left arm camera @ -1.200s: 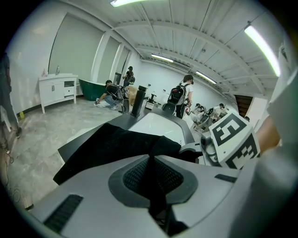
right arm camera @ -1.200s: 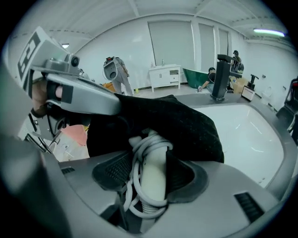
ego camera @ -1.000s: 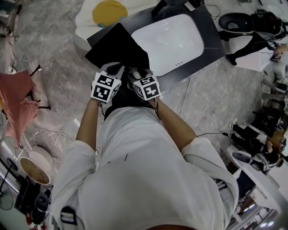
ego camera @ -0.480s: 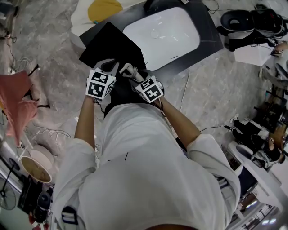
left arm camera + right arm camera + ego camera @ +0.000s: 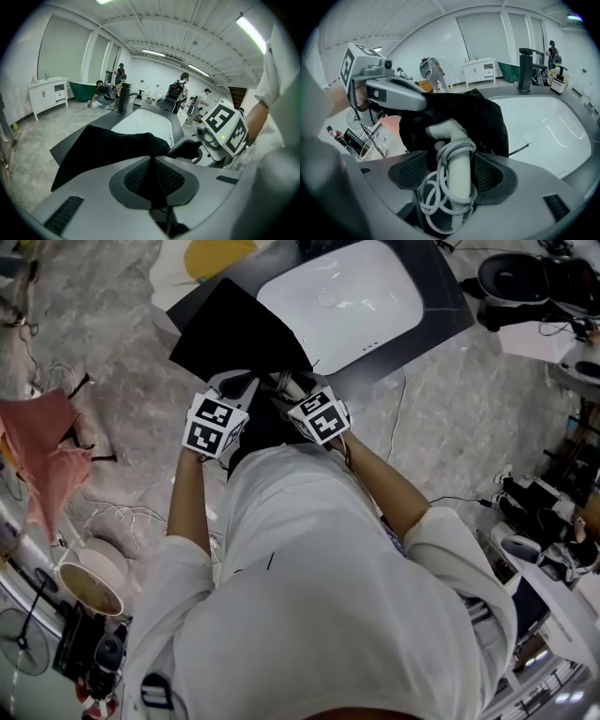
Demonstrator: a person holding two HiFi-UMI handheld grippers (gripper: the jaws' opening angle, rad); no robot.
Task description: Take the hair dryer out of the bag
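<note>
The jaws of the right gripper [image 5: 449, 176] have just been opening and are standing apart around the cord-wrapped handle of the white plastic hair dryer [image 5: 457, 145], lower centre of the right gripper view. Its head is sitting inside the black cloth bag [image 5: 464, 110], so the removal looks unfinished. The left gripper [image 5: 151, 164] is clamping the bag's cloth. Counting: one dryer, one bag, two grippers

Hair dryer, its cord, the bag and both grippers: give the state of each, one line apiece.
hair dryer: handle out of the bag, head hidden inside it.
cord: wound round the handle.
bag: edge pinched, dryer not yet out.
left gripper: shut on the bag's fabric.
right gripper: jaws just opened wider, apart around the handle, pads seemingly off it.
</note>
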